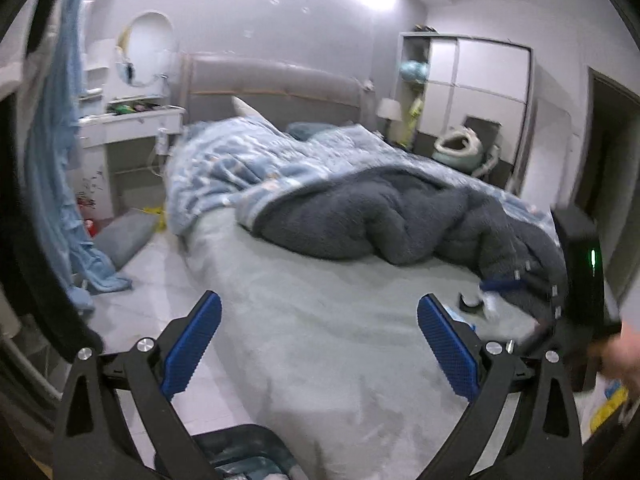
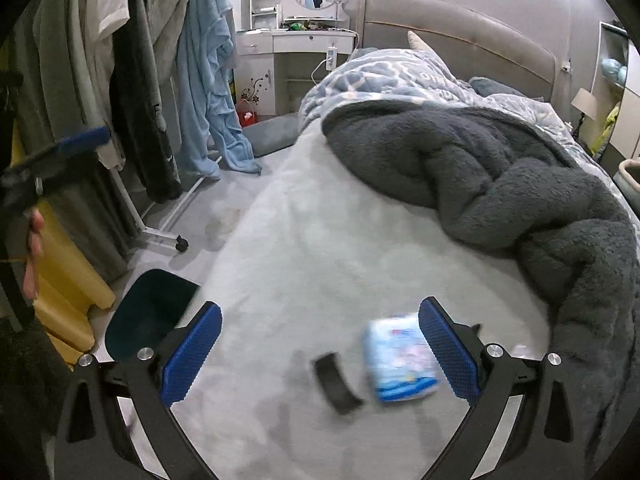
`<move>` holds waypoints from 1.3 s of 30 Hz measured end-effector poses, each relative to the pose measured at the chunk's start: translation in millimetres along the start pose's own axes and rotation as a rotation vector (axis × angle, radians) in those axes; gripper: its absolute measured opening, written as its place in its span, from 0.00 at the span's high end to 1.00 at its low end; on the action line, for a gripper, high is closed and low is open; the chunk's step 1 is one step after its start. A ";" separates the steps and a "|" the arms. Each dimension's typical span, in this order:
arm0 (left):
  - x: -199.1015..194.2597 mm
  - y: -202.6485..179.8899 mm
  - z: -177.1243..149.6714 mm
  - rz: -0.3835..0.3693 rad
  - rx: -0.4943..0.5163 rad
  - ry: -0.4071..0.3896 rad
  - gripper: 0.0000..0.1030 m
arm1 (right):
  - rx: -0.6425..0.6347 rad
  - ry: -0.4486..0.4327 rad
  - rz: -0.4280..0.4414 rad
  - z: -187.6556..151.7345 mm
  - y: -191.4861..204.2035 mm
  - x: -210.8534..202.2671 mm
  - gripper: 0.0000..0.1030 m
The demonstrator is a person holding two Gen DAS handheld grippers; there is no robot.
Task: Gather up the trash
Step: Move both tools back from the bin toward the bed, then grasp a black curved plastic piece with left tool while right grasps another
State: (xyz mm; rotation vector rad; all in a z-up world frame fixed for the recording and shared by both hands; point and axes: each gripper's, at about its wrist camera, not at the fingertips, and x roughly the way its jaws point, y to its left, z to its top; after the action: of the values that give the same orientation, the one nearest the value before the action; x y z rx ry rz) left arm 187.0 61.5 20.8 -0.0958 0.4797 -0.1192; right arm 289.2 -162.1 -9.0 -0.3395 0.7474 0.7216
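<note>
A blue and white printed packet (image 2: pixel 400 360) lies on the grey-green bed sheet (image 2: pixel 320 240), just left of my right gripper's right finger. A small black curved piece (image 2: pixel 336 382) lies beside it to the left. My right gripper (image 2: pixel 320 352) is open and empty above the bed's near end. A dark bin (image 2: pixel 148 316) stands on the floor at the bed's left side, and its rim shows in the left wrist view (image 1: pixel 240 444). My left gripper (image 1: pixel 318 344) is open and empty over the bed. The right gripper's body (image 1: pixel 580 280) shows at the right edge of the left wrist view.
A crumpled grey and blue duvet (image 2: pixel 480 152) covers the far half of the bed. A clothes rack (image 2: pixel 132 80) with hanging garments stands left on wheels. A yellow container (image 2: pixel 64 276) sits by the bin. A white dressing table (image 2: pixel 296 44) is at the back.
</note>
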 end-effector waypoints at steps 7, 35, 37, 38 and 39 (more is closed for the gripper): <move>44.3 -29.6 -23.3 -0.116 0.058 0.097 0.03 | 0.047 0.053 -0.036 -21.6 -70.1 8.4 0.03; 143.8 -136.7 -85.5 -0.364 0.175 0.338 0.25 | 0.113 0.142 -0.018 -45.4 -137.2 79.4 0.50; 147.0 -137.8 -86.9 -0.356 0.172 0.346 0.25 | 0.120 0.142 -0.014 -44.8 -136.8 81.3 0.54; 149.1 -137.9 -87.2 -0.351 0.166 0.351 0.25 | 0.121 0.144 -0.016 -45.1 -136.6 82.3 0.55; 151.3 -137.6 -86.7 -0.346 0.158 0.355 0.27 | 0.126 0.144 -0.017 -44.8 -136.7 83.9 0.59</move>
State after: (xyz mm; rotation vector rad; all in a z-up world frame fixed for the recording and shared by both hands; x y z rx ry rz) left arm 267.3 -100.8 -107.9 -0.0010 0.8032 -0.5183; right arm 405.8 -243.2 -96.1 -0.2849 0.9206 0.6357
